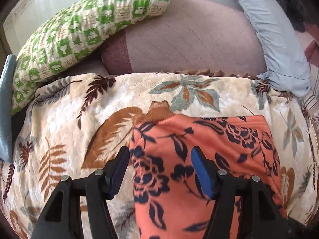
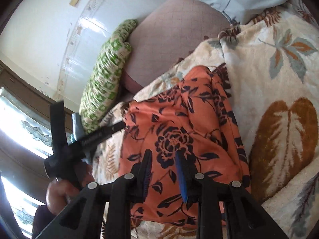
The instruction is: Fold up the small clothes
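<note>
Nearest me, the left gripper (image 1: 160,155) hovered with its jaws spread over the orange floral garment (image 1: 203,149), gripping nothing; the right gripper (image 2: 163,159) hung above the same cloth, jaws apart and empty. The garment lay flat on the leaf-patterned blanket (image 1: 69,119), its long axis running away from the grippers towards the green checked pillow (image 1: 79,29). It looked like the start of a fold; next, each gripper needed to pinch a near edge.
</note>
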`<state>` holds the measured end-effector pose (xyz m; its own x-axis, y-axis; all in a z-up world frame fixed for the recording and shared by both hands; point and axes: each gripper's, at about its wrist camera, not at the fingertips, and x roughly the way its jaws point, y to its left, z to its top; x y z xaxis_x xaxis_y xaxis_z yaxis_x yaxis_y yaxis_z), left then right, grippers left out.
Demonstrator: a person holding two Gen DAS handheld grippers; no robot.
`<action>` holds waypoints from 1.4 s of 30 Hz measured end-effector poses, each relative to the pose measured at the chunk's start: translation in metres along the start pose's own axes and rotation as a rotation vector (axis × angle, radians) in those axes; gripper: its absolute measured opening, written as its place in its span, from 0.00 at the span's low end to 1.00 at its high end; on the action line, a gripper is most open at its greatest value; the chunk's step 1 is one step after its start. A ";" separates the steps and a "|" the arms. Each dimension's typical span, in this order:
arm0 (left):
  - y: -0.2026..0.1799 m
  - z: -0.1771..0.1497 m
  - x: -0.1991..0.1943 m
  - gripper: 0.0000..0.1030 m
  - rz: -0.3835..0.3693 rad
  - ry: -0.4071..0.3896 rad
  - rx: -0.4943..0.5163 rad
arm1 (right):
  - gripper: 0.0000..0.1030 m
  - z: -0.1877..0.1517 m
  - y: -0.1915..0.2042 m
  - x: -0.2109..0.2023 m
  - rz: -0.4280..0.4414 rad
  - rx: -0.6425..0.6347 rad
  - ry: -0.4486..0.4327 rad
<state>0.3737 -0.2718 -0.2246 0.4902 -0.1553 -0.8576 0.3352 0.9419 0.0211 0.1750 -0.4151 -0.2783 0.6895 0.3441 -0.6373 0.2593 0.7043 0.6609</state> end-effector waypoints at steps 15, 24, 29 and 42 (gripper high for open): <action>0.014 0.000 0.005 0.82 -0.069 -0.059 -0.070 | 0.25 0.008 -0.038 0.002 0.081 0.158 0.020; 0.024 -0.108 -0.026 0.83 -0.044 -0.009 0.112 | 0.26 0.002 -0.015 -0.004 0.041 0.067 0.018; 0.023 -0.103 -0.028 0.83 -0.049 0.026 0.077 | 0.25 -0.001 -0.017 0.005 -0.035 0.042 0.075; 0.005 -0.089 -0.006 0.85 -0.094 0.032 0.163 | 0.27 0.079 0.010 0.038 -0.040 -0.034 0.015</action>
<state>0.3005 -0.2399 -0.2657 0.4252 -0.2283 -0.8758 0.5058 0.8624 0.0207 0.2578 -0.4441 -0.2646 0.6687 0.3248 -0.6688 0.2626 0.7384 0.6211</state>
